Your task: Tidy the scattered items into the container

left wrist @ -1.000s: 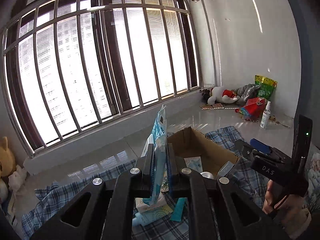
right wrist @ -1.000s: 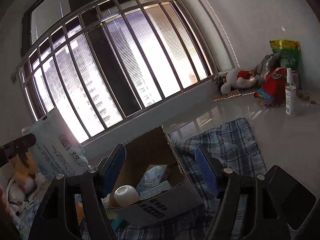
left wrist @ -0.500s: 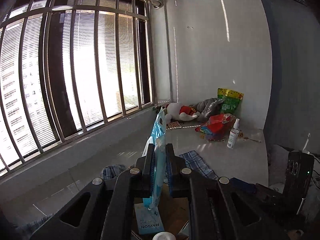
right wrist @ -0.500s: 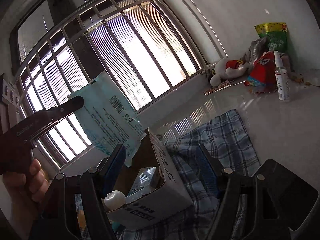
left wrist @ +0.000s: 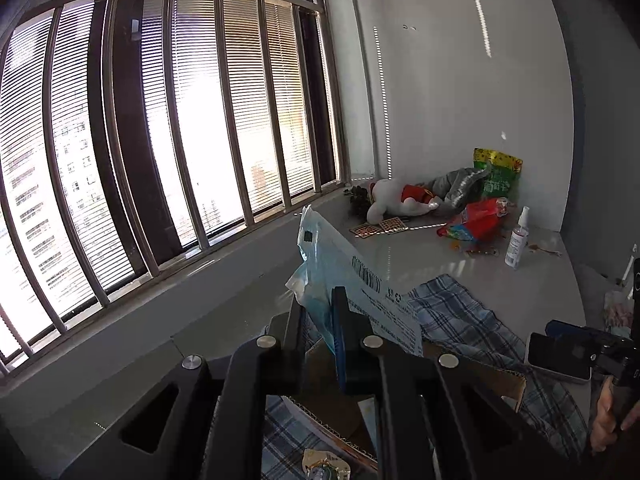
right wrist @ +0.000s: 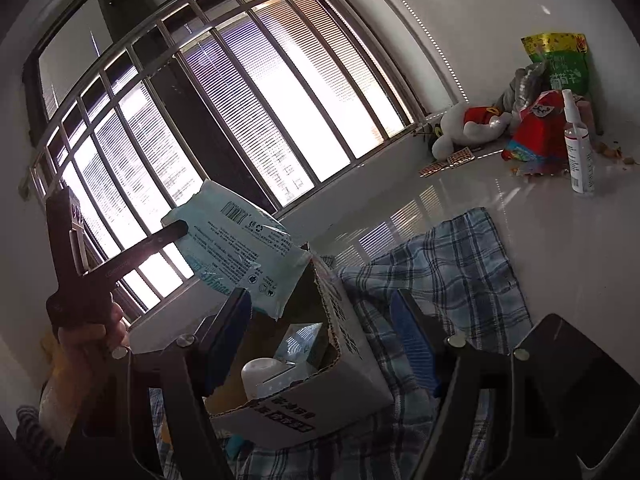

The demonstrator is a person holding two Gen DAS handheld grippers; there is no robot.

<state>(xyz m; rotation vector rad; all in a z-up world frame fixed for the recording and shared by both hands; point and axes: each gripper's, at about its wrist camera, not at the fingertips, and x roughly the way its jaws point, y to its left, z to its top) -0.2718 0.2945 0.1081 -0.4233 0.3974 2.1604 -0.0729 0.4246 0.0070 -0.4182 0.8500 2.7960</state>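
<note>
My left gripper (left wrist: 320,312) is shut on a blue-and-white wipes pack (left wrist: 344,276), which now leans to the right. In the right wrist view the same pack (right wrist: 240,248) hangs over the far left corner of the open cardboard box (right wrist: 352,344), pinched by the left gripper's dark fingers (right wrist: 168,234). The box holds a white bottle (right wrist: 260,372) and a small pale packet (right wrist: 300,344). My right gripper (right wrist: 322,320) stands open just above the box's near side, its blue pads clear of the cardboard.
The box sits on a blue plaid cloth (right wrist: 440,264) on a glossy pale floor. A spray bottle (right wrist: 578,148), plush toy (right wrist: 468,128), red bag (right wrist: 536,132) and green bag (right wrist: 564,64) crowd the far right corner. Barred windows run along the left. A small packet (left wrist: 324,468) lies beside the box.
The left gripper has carried the wipes pack rightward, from beside the box to over its corner, and the pack has tipped over to the right. The right gripper has stayed put, still open.
</note>
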